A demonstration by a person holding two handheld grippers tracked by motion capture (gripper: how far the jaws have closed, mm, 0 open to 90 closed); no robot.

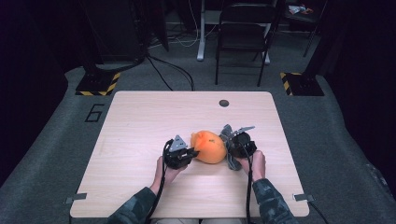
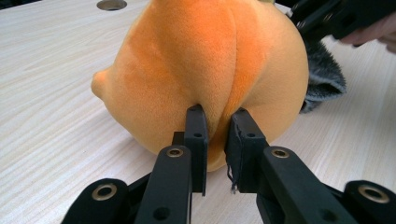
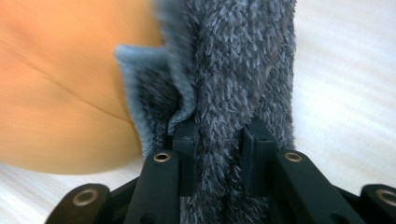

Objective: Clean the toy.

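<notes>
Orange plush [image 1: 208, 147] lies on the table [image 1: 140, 121], a little right of centre and toward the near edge. Rounded, fat, short velvety pile, a centre seam, small nub sticking out on one side. Grey plush [image 1: 228, 140] touching its right side: shaggy longer fur, flat strip shape, with a folded flap of smoother grey fabric at its edge.

Left gripper [image 2: 218, 122] at the orange plush's left side, jaws nearly together, pinching a fold of orange fabric on the seam. Right gripper [image 3: 219, 133] on the grey plush, jaws clamped on the furry strip, fur bulging out between and above the pads. Person's hands [image 1: 168, 170] and camouflage sleeves come in from the near edge.

Table is pale wood laminate with rounded corners, a round cable hole [image 1: 224, 103] near the far edge, well apart from the plush. Tape tabs at both near corners. Behind the table: grey carpet, black folding chair [image 1: 243, 32], loose cables, hazard-striped stand bases left and right.
</notes>
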